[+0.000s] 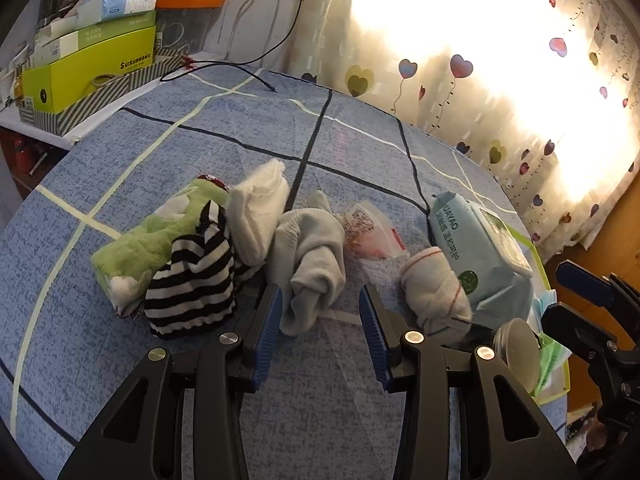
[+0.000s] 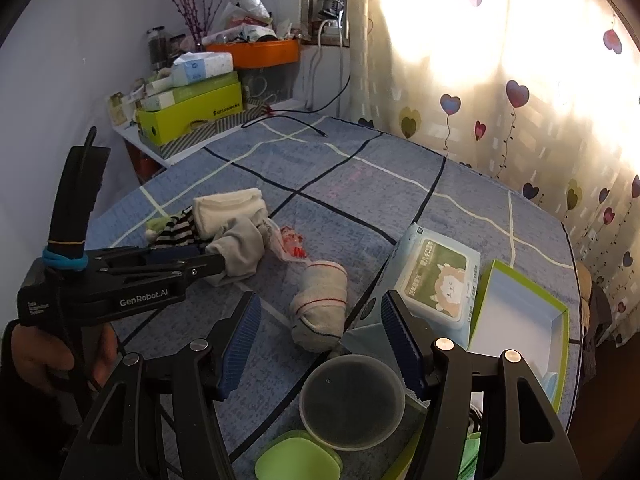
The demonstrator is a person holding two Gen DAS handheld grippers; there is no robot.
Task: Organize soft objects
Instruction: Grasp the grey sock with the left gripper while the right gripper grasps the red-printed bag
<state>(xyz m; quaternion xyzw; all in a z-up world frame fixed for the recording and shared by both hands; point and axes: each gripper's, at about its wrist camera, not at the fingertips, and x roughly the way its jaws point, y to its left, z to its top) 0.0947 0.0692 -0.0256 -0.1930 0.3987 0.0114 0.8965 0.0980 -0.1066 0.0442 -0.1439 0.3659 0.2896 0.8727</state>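
Right wrist: green-rimmed box (image 2: 520, 312), interior bare

A wide surface covered in a blue cloth (image 2: 344, 184) with dark and pale grid lines fills the room's middle. Behind it hangs a pale curtain (image 2: 500, 92) printed with heart balloons, glowing strongly with daylight from the window behind. To the left stands a plain white wall (image 2: 80, 60). Against it a low white shelf (image 2: 132, 138) carries a lime-green box (image 2: 192, 118), stacked cartons and an orange tub (image 2: 256, 52) full of clutter. A black cable (image 1: 224, 66) trails from the sill onto the cloth.
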